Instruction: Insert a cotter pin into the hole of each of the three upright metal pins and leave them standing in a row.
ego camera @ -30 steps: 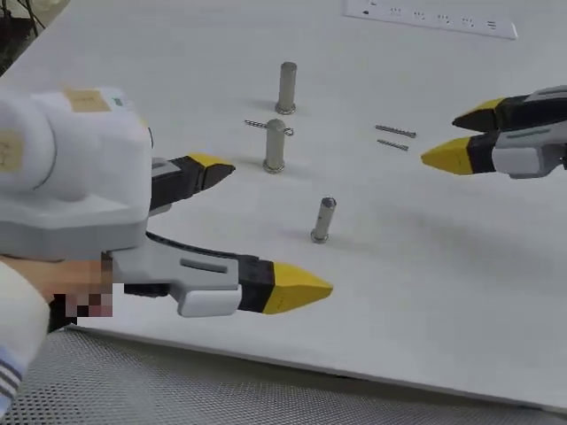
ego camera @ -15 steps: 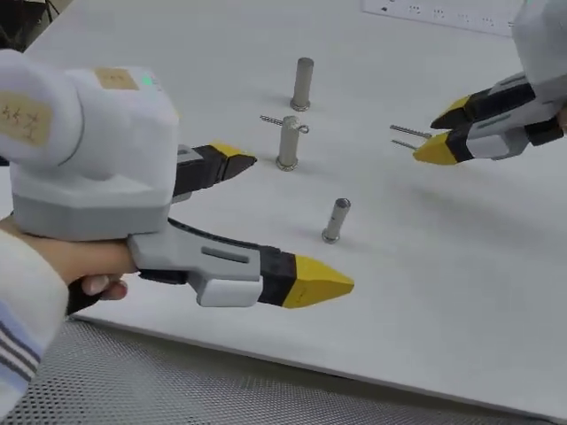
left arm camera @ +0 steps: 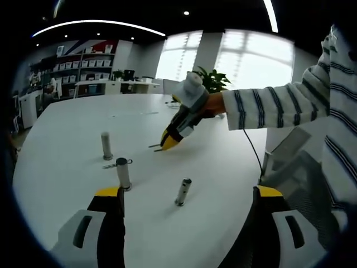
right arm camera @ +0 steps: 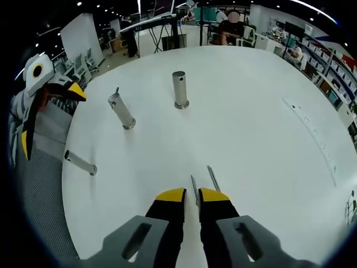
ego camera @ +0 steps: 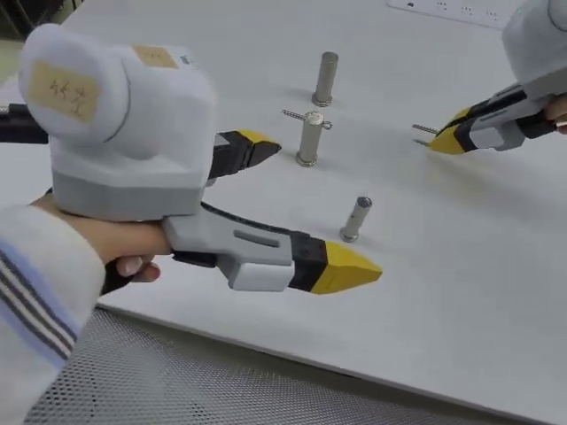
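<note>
Three metal pins stand on the white table: a far pin point(ego camera: 325, 78), a middle pin point(ego camera: 310, 137) with a cotter pin point(ego camera: 306, 117) through its top, and a near pin point(ego camera: 357, 219). My left gripper point(ego camera: 310, 205) is open and holds nothing, its wide jaws level with the middle and near pins point(left arm camera: 183, 191). My right gripper point(ego camera: 443, 140) is at the right with its tips on the table. Its jaws have narrowed around one loose cotter pin point(right arm camera: 193, 184), and a second cotter pin point(right arm camera: 212, 177) lies just beside it.
A white power strip point(ego camera: 443, 11) lies at the table's far edge. The front table edge runs under my left gripper, with grey mesh point(ego camera: 133, 372) below. Bare table spreads to the right of the near pin.
My right gripper has come down to the loose cotter pins and its jaws have narrowed from open to almost together. My left gripper stays open; the view has shifted.
</note>
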